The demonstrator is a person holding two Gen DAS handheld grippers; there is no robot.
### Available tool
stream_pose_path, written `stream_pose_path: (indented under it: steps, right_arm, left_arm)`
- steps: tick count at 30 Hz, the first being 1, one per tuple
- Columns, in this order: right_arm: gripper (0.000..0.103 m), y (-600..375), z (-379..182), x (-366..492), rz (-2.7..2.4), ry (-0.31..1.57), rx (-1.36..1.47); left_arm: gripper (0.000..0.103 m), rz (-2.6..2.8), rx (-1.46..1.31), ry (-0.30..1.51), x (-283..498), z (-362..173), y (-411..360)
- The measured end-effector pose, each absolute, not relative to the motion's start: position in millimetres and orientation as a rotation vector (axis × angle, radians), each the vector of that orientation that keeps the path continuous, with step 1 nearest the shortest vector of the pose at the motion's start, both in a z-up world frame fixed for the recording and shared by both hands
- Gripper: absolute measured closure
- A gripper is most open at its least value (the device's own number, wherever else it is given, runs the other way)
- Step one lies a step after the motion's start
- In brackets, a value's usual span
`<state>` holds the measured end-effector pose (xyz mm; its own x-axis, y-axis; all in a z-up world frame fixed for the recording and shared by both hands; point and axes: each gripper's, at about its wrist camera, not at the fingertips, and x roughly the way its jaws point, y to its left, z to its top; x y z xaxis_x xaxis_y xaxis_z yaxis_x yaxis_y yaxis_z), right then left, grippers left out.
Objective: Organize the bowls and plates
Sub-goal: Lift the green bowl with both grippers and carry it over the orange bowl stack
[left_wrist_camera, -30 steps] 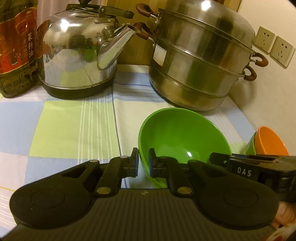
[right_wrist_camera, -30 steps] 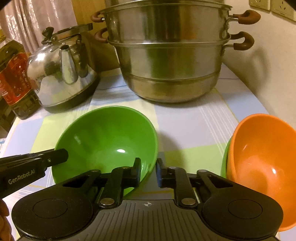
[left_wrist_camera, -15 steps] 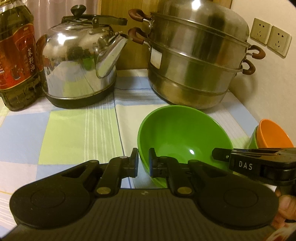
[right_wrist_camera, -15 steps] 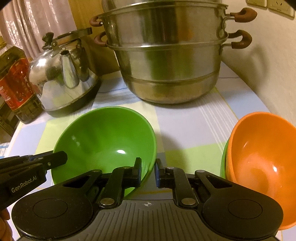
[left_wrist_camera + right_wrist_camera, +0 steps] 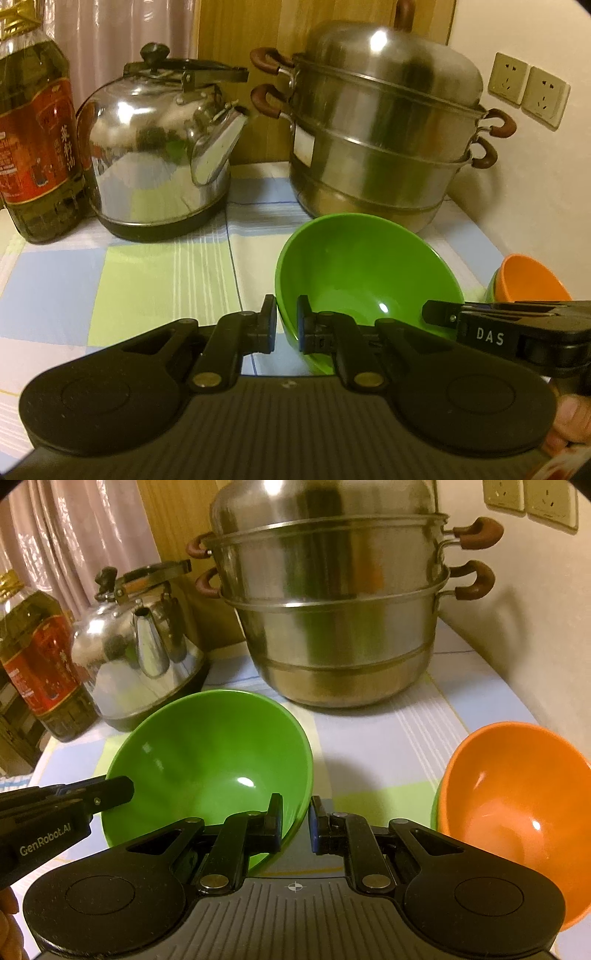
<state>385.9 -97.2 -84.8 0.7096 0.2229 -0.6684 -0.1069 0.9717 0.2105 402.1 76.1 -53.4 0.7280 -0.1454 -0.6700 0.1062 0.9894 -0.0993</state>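
Note:
A large green bowl (image 5: pixel 365 273) is held tilted above the checked cloth. My left gripper (image 5: pixel 286 328) is shut on its left rim. My right gripper (image 5: pixel 295 823) is shut on its right rim; the green bowl also shows in the right wrist view (image 5: pixel 210 753). An orange bowl (image 5: pixel 517 805) sits nested in another green bowl at the right, and shows small in the left wrist view (image 5: pixel 528 280). Each gripper's body shows in the other's view.
A steel steamer pot (image 5: pixel 384 140) and a steel kettle (image 5: pixel 155 158) stand at the back. An oil bottle (image 5: pixel 33 140) stands at the far left. A wall with sockets (image 5: pixel 528 88) bounds the right side. The checked tablecloth (image 5: pixel 110 288) covers the table.
Both grippers have risen with the green bowl held between them, so the pot, kettle and table sit lower in both views. The grips are unchanged.

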Motion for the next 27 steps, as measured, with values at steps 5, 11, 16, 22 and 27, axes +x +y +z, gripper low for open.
stream_pose_path:
  steps: [5, 11, 16, 22, 27]
  right_arm:
    - [0.089, -100, -68, 374, 0.172, 0.734, 0.16]
    - [0.089, -106, -53, 356, 0.167, 0.713, 0.167]
    - [0.089, -112, -43, 339, 0.161, 0.703, 0.167]
    - [0.089, -124, -34, 314, 0.153, 0.704, 0.182]
    - [0.089, -140, -25, 291, 0.144, 0.698, 0.208]
  left_arm:
    - [0.094, -0.148, -0.059, 0.72, 393, -41, 72]
    - [0.094, -0.148, -0.061, 0.695, 374, -26, 65]
    - [0.094, -0.156, -0.066, 0.692, 358, -16, 57]
    - [0.094, -0.175, -0.06, 0.68, 336, 3, 43]
    - [0.094, -0.193, -0.051, 0.665, 318, 19, 27]
